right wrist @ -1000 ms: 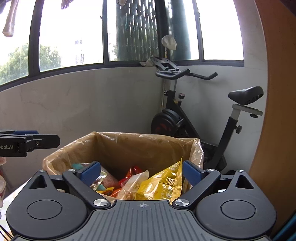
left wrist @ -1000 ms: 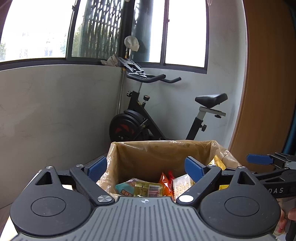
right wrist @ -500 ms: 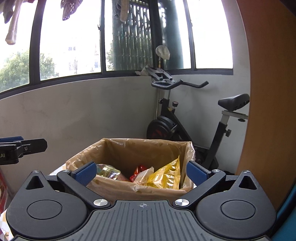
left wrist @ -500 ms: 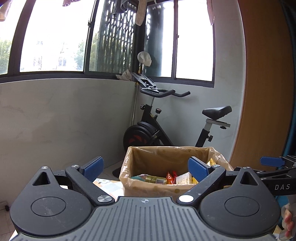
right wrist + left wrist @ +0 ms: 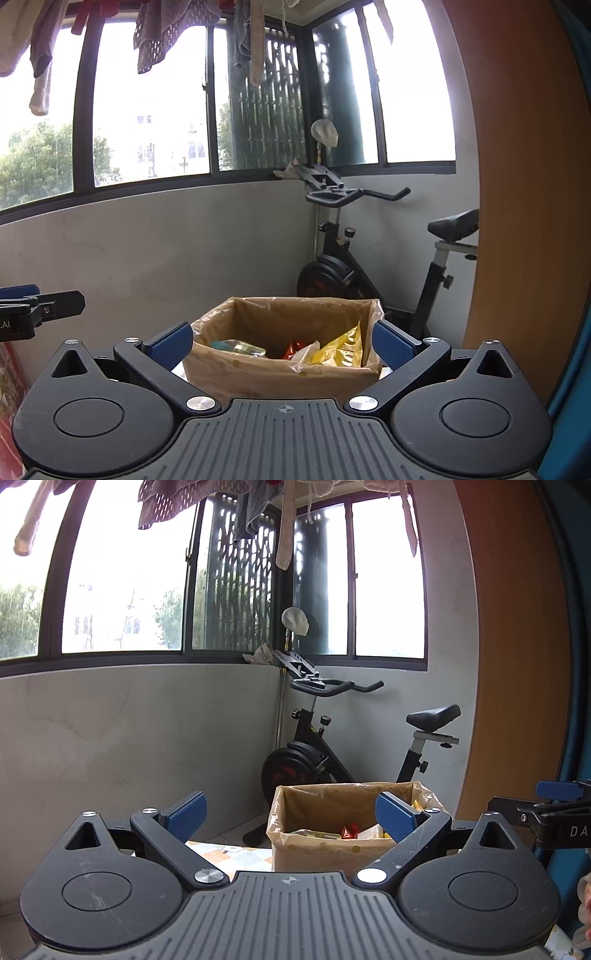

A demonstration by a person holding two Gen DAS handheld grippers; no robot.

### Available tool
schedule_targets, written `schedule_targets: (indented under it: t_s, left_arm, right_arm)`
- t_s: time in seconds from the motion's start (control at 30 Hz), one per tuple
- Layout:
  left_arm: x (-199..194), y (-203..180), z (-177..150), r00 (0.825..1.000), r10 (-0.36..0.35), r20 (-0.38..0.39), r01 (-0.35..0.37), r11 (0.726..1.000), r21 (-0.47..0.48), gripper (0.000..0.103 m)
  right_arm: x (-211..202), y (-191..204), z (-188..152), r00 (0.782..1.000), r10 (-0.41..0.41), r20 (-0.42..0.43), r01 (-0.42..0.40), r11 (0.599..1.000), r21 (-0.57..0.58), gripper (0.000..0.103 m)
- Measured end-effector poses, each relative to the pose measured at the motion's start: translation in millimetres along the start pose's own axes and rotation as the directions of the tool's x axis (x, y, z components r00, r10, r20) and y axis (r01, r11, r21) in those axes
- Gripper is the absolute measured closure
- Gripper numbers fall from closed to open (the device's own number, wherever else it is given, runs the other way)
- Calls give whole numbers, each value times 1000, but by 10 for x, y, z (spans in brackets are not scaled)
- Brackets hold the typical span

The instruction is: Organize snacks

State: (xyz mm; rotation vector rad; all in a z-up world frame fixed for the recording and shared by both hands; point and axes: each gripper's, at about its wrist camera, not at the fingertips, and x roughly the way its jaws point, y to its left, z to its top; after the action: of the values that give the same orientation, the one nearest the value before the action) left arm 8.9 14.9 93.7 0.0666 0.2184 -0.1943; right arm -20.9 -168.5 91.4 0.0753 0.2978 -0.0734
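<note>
Balcony corner: exercise bike (image 5: 332, 753) behind the box. Worktop (image 5: 229, 853) carries the cardboard box (image 5: 280, 373), plastic-lined, long axis across my view, mouth up. Inside it, at its right wall, the yellow snack bag (image 5: 338, 350) stands on edge, top upward; I judge it light, crinkly, crushable, best pinched by its upper seam. Left gripper (image 5: 291, 816) and right gripper (image 5: 282, 341) both spread wide, holding nothing, short of the box.
</note>
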Motion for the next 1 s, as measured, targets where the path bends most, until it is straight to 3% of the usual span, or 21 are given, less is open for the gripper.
schedule_targets:
  t_s: [1.0]
  left_arm:
    - [-101, 99, -41, 1000, 4, 7, -4, 1000, -5, 4]
  right_arm:
    - [-24, 13, -16, 1000, -1, -26, 1, 1000, -1, 0]
